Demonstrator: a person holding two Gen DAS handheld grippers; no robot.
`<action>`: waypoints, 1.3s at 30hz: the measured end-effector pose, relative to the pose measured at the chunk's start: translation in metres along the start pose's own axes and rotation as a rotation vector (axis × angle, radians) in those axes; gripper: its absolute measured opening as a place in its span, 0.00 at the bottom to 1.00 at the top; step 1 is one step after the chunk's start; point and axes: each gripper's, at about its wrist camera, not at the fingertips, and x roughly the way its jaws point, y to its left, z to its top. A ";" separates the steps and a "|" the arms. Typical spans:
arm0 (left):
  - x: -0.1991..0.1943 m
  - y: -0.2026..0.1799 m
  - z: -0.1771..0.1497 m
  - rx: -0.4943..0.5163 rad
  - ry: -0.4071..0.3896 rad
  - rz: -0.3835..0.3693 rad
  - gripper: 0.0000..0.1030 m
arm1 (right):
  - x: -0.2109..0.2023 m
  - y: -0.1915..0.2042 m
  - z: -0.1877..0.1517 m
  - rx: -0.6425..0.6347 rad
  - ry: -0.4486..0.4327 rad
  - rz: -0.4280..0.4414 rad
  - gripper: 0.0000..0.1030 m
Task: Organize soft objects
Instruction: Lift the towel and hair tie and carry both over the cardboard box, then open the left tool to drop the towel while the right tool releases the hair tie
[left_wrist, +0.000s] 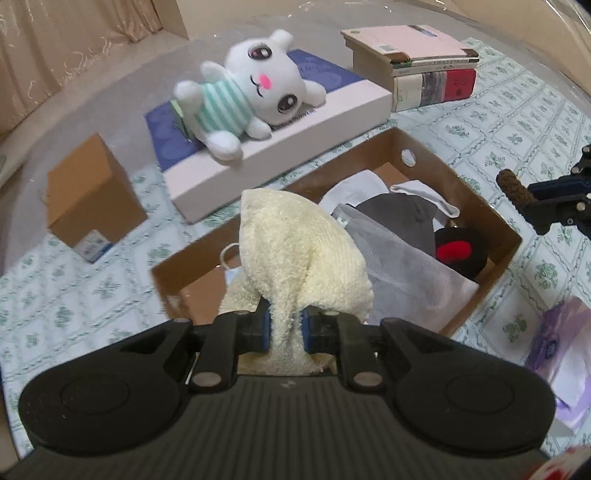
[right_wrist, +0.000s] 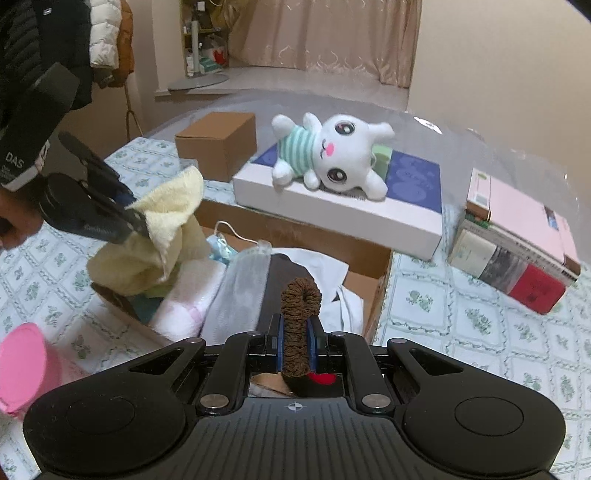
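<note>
My left gripper (left_wrist: 287, 328) is shut on a cream towel (left_wrist: 295, 251) and holds it over the near left part of an open cardboard box (left_wrist: 491, 218). It also shows in the right wrist view (right_wrist: 142, 225), with the towel (right_wrist: 162, 229) hanging from it. My right gripper (right_wrist: 295, 341) is shut on a brown scrunchie (right_wrist: 299, 314) above the box (right_wrist: 380, 291). The scrunchie also shows at the right of the left wrist view (left_wrist: 511, 184). The box holds grey and white cloths (left_wrist: 399, 236), a face mask (right_wrist: 221, 247) and a black-and-red soft item (left_wrist: 458, 251). A white plush bunny (left_wrist: 251, 92) lies on a flat white box (left_wrist: 280, 155).
A small closed cardboard box (left_wrist: 92, 195) stands at the left. A stack of books (left_wrist: 417, 62) stands behind the open box. A purple pack (left_wrist: 561, 347) lies at the right, a pink object (right_wrist: 26, 365) at the near left. All rest on a floral tablecloth (right_wrist: 480, 332).
</note>
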 end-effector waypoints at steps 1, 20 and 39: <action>0.005 -0.001 0.002 -0.008 -0.004 0.002 0.14 | 0.005 -0.003 -0.001 0.007 0.002 -0.001 0.12; 0.053 0.006 -0.007 -0.029 0.047 -0.002 0.19 | 0.062 -0.026 -0.011 0.107 0.073 0.019 0.12; -0.009 0.012 -0.012 -0.036 -0.072 0.033 0.62 | 0.052 -0.026 0.001 0.176 0.020 0.064 0.44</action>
